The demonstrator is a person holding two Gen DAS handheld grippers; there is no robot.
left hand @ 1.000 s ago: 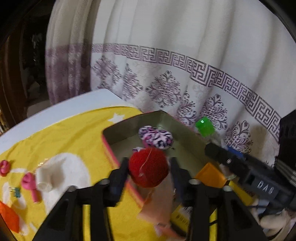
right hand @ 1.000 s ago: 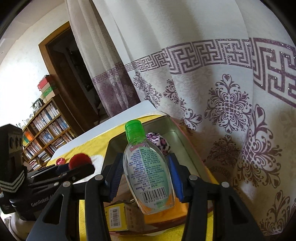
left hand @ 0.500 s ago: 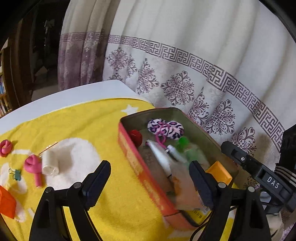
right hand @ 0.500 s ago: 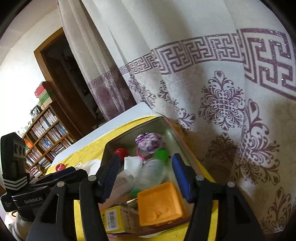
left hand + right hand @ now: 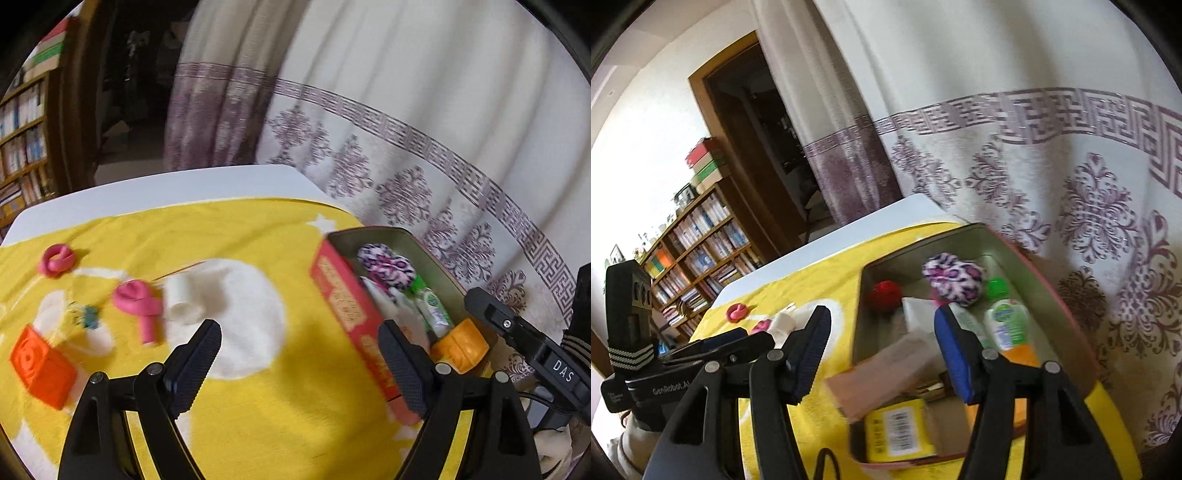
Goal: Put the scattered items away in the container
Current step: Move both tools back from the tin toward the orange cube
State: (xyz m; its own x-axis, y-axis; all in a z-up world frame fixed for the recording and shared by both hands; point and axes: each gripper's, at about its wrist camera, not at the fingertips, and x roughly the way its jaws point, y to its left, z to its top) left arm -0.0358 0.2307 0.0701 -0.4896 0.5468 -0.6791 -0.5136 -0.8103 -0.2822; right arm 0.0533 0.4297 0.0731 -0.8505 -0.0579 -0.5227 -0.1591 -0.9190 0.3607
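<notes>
The red tin (image 5: 343,295) stands at the right of the yellow cloth. It holds a leopard scrunchie (image 5: 953,277), a red ball (image 5: 884,293), a green-capped bottle (image 5: 1006,325), an orange block (image 5: 460,345) and a yellow box (image 5: 897,432). My left gripper (image 5: 299,328) hovers open and empty over the cloth, left of the tin. A white roll (image 5: 183,299), a pink balloon (image 5: 138,299), a pink ring (image 5: 56,259), a teal clip (image 5: 88,315) and an orange cube (image 5: 40,365) lie beyond it. Above the tin's near end, my right gripper (image 5: 882,314) is open and empty.
A patterned curtain (image 5: 406,155) hangs right behind the tin. The white table edge (image 5: 166,184) runs along the far side of the cloth. A bookshelf (image 5: 698,251) and a dark doorway (image 5: 768,129) stand further back.
The left gripper let go of the red ball into the tin, opened wide and swung left over the cloth. The right gripper released the bottle into the tin and drew back slightly.
</notes>
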